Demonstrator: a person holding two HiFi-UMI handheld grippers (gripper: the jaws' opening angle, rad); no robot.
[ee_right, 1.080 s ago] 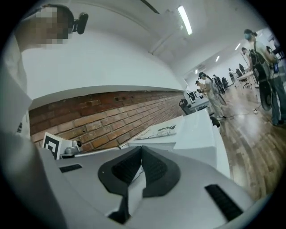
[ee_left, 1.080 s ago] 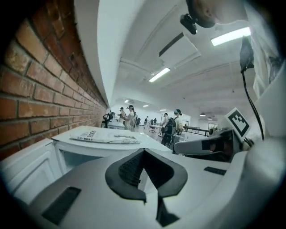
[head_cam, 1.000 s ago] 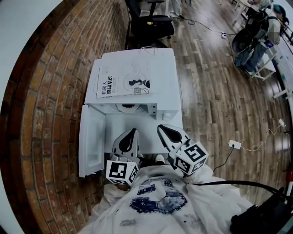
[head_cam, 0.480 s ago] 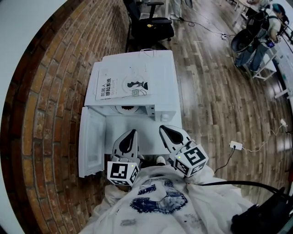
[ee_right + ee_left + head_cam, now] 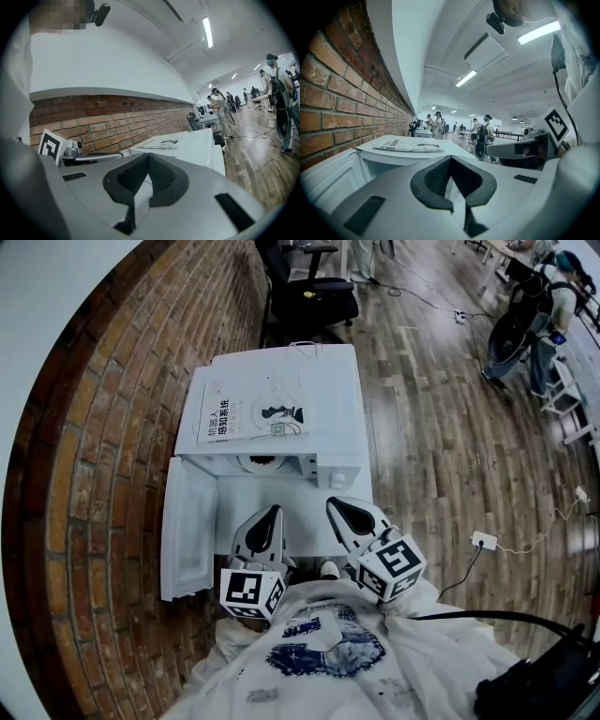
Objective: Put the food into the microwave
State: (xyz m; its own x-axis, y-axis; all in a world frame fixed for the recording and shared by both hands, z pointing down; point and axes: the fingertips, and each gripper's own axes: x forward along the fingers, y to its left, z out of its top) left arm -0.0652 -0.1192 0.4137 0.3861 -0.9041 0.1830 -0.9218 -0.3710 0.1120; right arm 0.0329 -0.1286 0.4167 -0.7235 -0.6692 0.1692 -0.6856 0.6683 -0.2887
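Nothing shifts: the left gripper [image 5: 272, 514] and right gripper [image 5: 334, 507] stay at lower centre, jaws pressed together, empty, facing the open white microwave [image 5: 328, 399]. The pale round item [image 5: 258, 463] inside is possibly food.

A brick wall [image 5: 84, 474] ran along the left. A black office chair [image 5: 309, 292] stood far off, and a power strip [image 5: 484, 540] lay right on the wooden floor [image 5: 441, 427].

A white table [image 5: 300, 507] stands on the wooden floor [image 5: 450, 446] against the brick wall. On it sits a white microwave [image 5: 328, 399], its door [image 5: 183, 531] swung open to the left, with a booklet [image 5: 253, 416] lying flat on its top. On the floor, an office chair [image 5: 309, 292] stands behind the table and a power strip [image 5: 484, 540] lies to the right.
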